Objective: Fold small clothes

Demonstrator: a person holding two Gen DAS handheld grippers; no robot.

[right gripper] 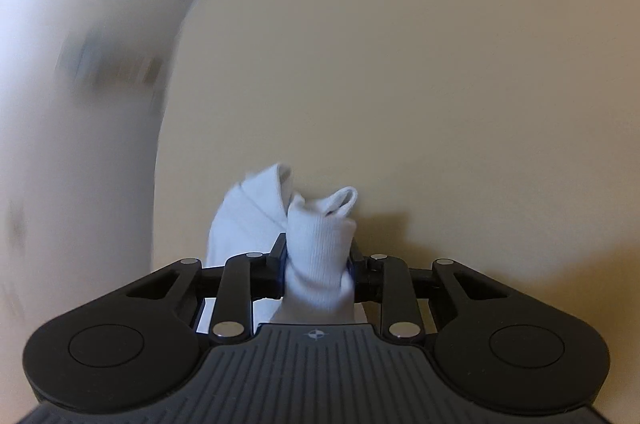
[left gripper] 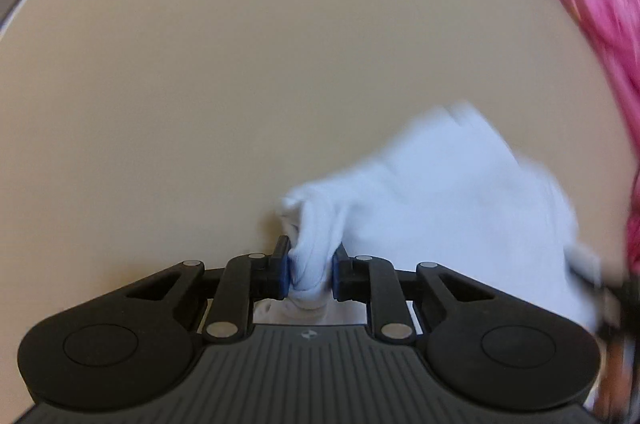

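Left gripper: clamped on a bunched end of a white garment; the blue pads squeeze the cloth into a tight knot, a hold I judge is meant to keep that end from slipping while the piece is carried.

White garment, left wrist view: from the pinch it fans out toward 2 o'clock as a loose sheet, lifted rather than lying flat, with its far side blurred. It hangs this way because only its ends are held.

Right gripper: closed on a ribbed white end, probably a cuff, which stands up out of the jaws toward 12 o'clock with its open mouth at 1 o'clock. A second white flap rises at 11 o'clock behind the left finger.

Why two holds: I read this as one small piece gripped at two ends so it can be stretched and laid out; whether both grippers hold the same item cannot be told for sure.

Desk: plain beige top, bare beyond both grippers, leaving room at 12 o'clock to set the cloth down.

Pink cloth: blurred, at 1 to 3 o'clock along the edge of the left wrist view, apart from the white piece, likely waiting its turn.

Blurred white mass: fills 9 to 11 o'clock in the right wrist view; too smeared to name.

Step in hand: likely lifting and spreading; no fold made yet.
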